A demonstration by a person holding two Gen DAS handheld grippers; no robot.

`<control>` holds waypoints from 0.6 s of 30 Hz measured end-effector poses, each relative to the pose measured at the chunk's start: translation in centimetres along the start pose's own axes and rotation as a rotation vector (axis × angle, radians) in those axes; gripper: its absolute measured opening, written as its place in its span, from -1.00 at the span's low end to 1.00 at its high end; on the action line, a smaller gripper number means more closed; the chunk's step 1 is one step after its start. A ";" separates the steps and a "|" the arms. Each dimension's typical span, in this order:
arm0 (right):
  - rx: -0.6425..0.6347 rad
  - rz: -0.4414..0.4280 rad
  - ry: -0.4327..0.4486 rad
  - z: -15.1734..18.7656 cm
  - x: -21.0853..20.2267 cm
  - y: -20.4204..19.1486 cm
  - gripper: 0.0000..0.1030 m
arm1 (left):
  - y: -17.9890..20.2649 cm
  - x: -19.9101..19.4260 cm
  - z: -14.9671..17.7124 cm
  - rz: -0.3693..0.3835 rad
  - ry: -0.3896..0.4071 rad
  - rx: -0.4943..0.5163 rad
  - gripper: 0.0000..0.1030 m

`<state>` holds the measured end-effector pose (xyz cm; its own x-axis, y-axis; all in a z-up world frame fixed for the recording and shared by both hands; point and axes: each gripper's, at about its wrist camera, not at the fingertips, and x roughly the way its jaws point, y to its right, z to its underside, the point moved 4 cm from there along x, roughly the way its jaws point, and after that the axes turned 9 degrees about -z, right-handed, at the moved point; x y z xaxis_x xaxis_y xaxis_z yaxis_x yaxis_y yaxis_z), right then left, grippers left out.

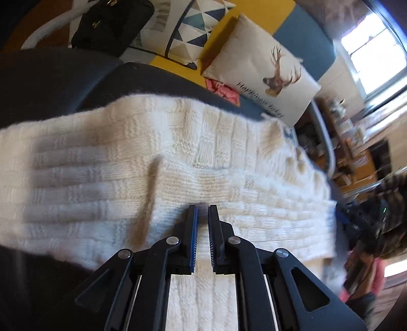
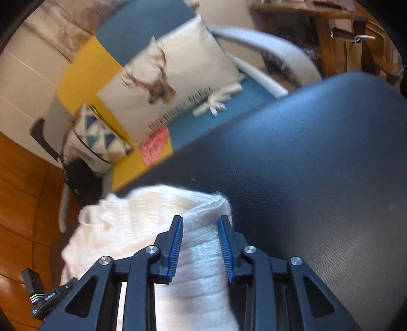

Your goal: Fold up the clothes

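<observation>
Cream-white chunky knitted sweater (image 1: 178, 157) lies spread on a dark blue-black leather-look padded surface (image 2: 318, 165), apparently a stool or ottoman top. In the left wrist view the knit fills the field ahead of and beneath the left gripper (image 1: 202, 207); long axis runs across the view, left to right. A folded-over flap sits on the body, its edge forming a ridge just ahead-left of the fingertips. What looks like a buttoned front edge lies toward the far right end; which end is neck or hem, cannot tell.

Left gripper: jaws nearly together, narrow gap only. Knit shows behind the gap, but no fabric is visibly pinched between the pads; reads as closed and empty, over the sweater.

Right gripper (image 2: 201, 219): jaws partly apart. A ribbed end of the sweater, cuff or folded corner (image 2: 211, 203), lies between and under the fingers, tip pointing ahead-right of the gripper onto bare padding. Pads do not visibly press on it; judged not gripped.

Step in hand (judgement): between folds, one fold laid and let go. Next move calls for picking a fresh edge, probably the end at the right gripper, pinching both layers and carrying it across the long axis without dragging the lower layer.

Beyond: cream deer-print cushion (image 1: 262, 68), geometric-patterned cushion (image 1: 188, 28), black bag (image 1: 109, 23) on a blue-and-yellow sofa (image 2: 84, 66); wooden floor (image 2: 23, 193) left of the right gripper.
</observation>
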<state>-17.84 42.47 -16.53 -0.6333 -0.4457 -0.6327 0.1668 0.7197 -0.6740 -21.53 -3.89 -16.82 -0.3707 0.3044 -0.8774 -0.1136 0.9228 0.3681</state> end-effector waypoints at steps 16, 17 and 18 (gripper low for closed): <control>0.356 -0.290 0.058 11.1 -2.8 0.9 -0.34 | -2.6 -0.6 5.3 0.293 -0.097 -0.342 -0.56; 0.324 -0.269 0.098 10.5 -2.9 0.7 -0.34 | -2.9 -0.7 5.1 0.299 -0.084 -0.359 -0.56; 0.295 -0.249 0.128 10.1 -3.0 0.5 -0.34 | -3.1 -0.9 4.8 0.305 -0.071 -0.375 -0.56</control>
<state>-8.27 38.80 -18.82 -0.7672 -0.5039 -0.3968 0.1948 0.4064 -0.8927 -16.42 -5.90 -18.70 -0.3766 0.5753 -0.7261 -0.3389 0.6439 0.6859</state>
